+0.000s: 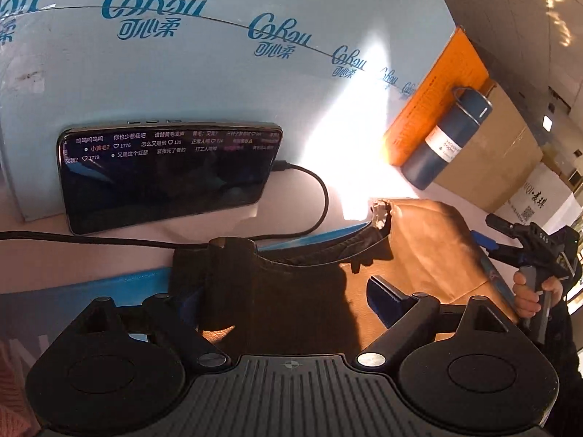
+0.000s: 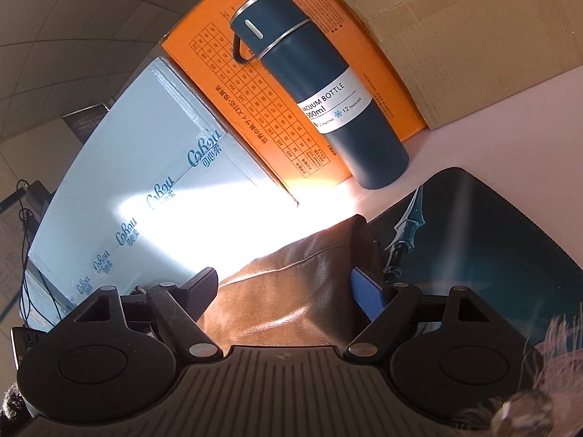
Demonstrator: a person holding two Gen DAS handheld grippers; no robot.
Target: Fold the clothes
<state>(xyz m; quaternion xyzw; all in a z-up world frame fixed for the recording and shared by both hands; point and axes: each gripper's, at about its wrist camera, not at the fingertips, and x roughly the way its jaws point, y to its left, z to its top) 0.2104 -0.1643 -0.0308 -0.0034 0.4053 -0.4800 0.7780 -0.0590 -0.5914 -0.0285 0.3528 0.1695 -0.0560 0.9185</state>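
A brown leather-like garment (image 1: 419, 240) with a dark lining and a neck opening lies on the table in the left wrist view. My left gripper (image 1: 288, 291) is open and wide, with the garment's near edge between its fingers. A dark strap stands in front of the left finger. My right gripper (image 2: 286, 291) is open too, and a thick fold of the garment (image 2: 291, 276) fills the gap between its fingers. In the left wrist view, a hand (image 1: 528, 291) holds the right gripper (image 1: 490, 231) at the garment's right end.
A phone (image 1: 167, 174) with a lit screen leans on a light blue box (image 1: 218, 73); its cable (image 1: 320, 196) runs over the table. A dark blue vacuum bottle (image 2: 328, 91) stands before an orange box (image 2: 237, 91) and a cardboard box (image 2: 473, 36). A printed mat (image 2: 473, 236) lies under the garment.
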